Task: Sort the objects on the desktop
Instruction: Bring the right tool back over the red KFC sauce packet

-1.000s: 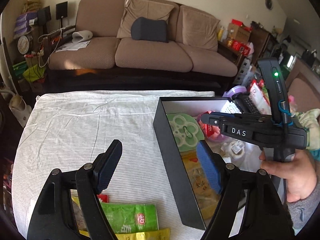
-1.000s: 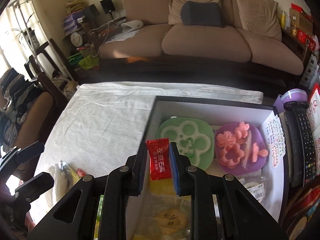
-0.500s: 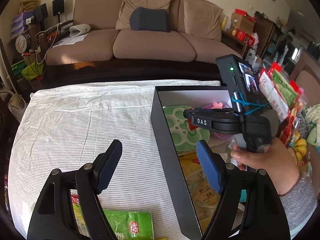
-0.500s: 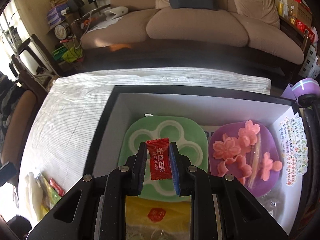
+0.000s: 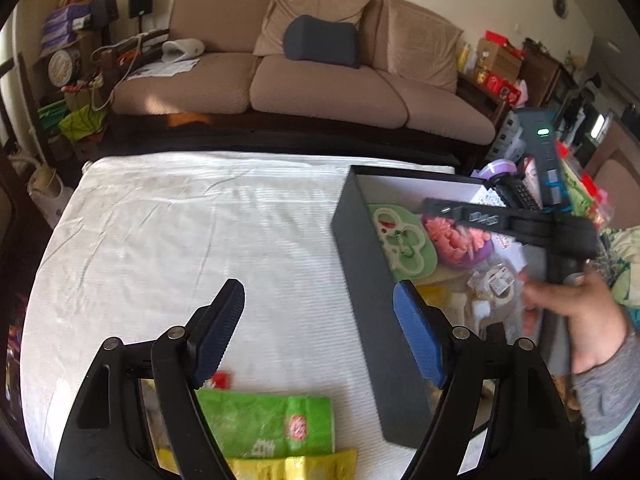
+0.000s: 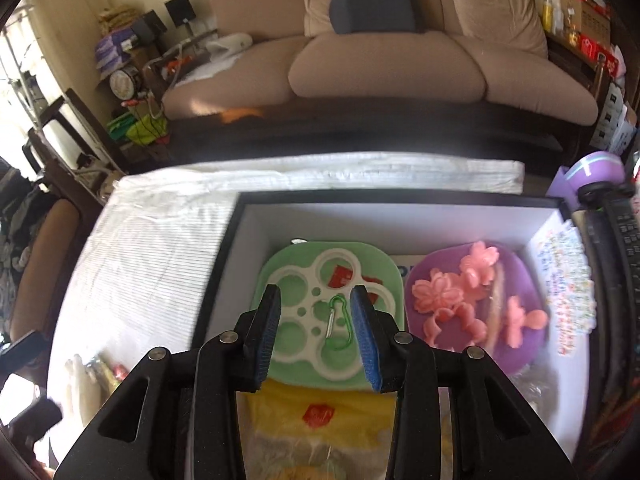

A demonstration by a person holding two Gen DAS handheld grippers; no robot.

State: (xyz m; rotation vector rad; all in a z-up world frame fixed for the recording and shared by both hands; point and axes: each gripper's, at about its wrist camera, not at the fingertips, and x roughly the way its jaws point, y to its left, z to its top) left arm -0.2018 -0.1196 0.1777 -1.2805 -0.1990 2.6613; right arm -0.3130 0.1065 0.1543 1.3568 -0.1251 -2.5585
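The right gripper [image 6: 316, 332] is open and empty above the black box [image 6: 224, 272]; red candy [image 6: 341, 277] lies ahead on the green tray [image 6: 384, 264] (sorted). The left gripper [image 5: 318, 326] is open; snack packets [image 5: 264, 424] beneath it remain unsorted.

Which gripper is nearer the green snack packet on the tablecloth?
Left. The left gripper hangs open just above the green snack packet; the right gripper is open over the black box, well off to the side.

Red candy wrapper [image 6: 341, 275] on green tray [image 6: 288, 264], purple tray [image 6: 520, 280], white-striped tablecloth [image 5: 200, 240]
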